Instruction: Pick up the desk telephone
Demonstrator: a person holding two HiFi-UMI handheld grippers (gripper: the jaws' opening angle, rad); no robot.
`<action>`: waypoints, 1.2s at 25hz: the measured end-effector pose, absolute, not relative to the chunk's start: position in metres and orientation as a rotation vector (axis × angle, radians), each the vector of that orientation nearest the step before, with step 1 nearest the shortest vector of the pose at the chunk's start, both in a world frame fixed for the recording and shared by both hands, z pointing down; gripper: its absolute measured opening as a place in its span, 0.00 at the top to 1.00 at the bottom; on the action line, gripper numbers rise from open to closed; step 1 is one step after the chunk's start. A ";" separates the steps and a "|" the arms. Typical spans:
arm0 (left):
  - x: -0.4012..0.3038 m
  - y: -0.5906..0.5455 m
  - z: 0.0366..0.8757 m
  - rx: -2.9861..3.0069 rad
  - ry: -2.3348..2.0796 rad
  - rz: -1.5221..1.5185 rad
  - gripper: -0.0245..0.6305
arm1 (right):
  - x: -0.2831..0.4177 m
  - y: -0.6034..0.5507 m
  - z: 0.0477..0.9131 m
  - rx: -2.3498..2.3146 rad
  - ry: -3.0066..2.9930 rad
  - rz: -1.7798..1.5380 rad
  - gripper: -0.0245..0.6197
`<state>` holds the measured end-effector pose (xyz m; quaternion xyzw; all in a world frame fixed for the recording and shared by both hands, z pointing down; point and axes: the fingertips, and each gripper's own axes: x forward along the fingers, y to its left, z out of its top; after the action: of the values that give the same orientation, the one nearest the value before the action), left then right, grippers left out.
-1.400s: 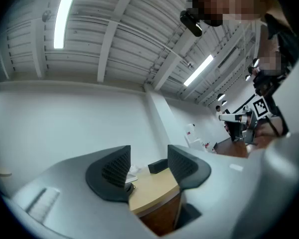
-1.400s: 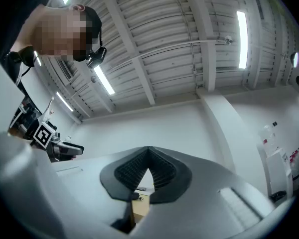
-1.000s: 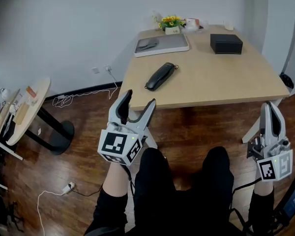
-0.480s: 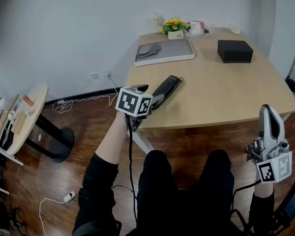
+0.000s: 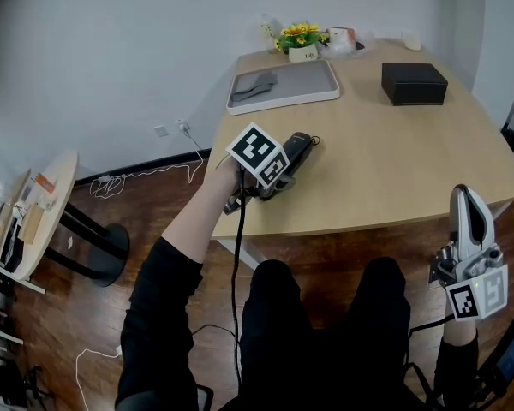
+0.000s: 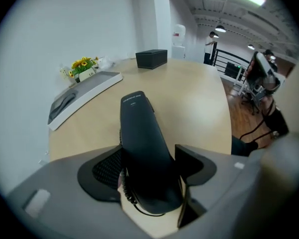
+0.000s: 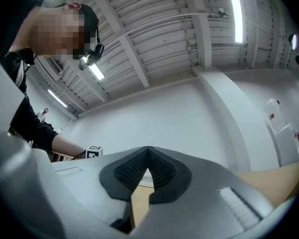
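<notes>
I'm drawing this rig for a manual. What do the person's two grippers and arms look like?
The left gripper and right gripper are light grey, with black ribbed pads inside their tongs. Each carries a white cube of black square markers. A black cable hangs from the left one. The left arm's sleeve is black.
</notes>
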<state>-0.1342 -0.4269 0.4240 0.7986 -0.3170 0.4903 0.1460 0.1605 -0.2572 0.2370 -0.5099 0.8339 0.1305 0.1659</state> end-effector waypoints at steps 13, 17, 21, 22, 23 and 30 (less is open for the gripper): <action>-0.129 -0.432 0.435 2.303 -0.883 1.380 0.50 | 0.158 -0.262 0.251 -1.442 2.398 0.324 0.96; -0.130 -0.437 0.436 2.279 -0.919 1.352 0.52 | 0.160 -0.262 0.248 -1.439 2.387 0.339 0.96; -0.134 -0.438 0.432 2.306 -0.954 1.224 0.54 | 0.163 -0.260 0.245 -1.436 2.381 0.350 0.96; -0.135 -0.437 0.430 2.320 -0.971 1.186 0.55 | 0.165 -0.260 0.244 -1.436 2.378 0.352 0.96; -0.137 -0.437 0.428 2.334 -0.989 1.147 0.55 | 0.166 -0.259 0.243 -1.437 2.375 0.354 0.96; -0.150 -0.420 0.377 2.500 -1.131 0.662 0.55 | 0.173 -0.258 0.239 -1.441 2.354 0.348 0.96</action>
<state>-0.1496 -0.4196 0.3771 0.8745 -0.3956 0.2316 0.1587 0.1728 -0.2582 0.2386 -0.5097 0.8326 0.1229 0.1786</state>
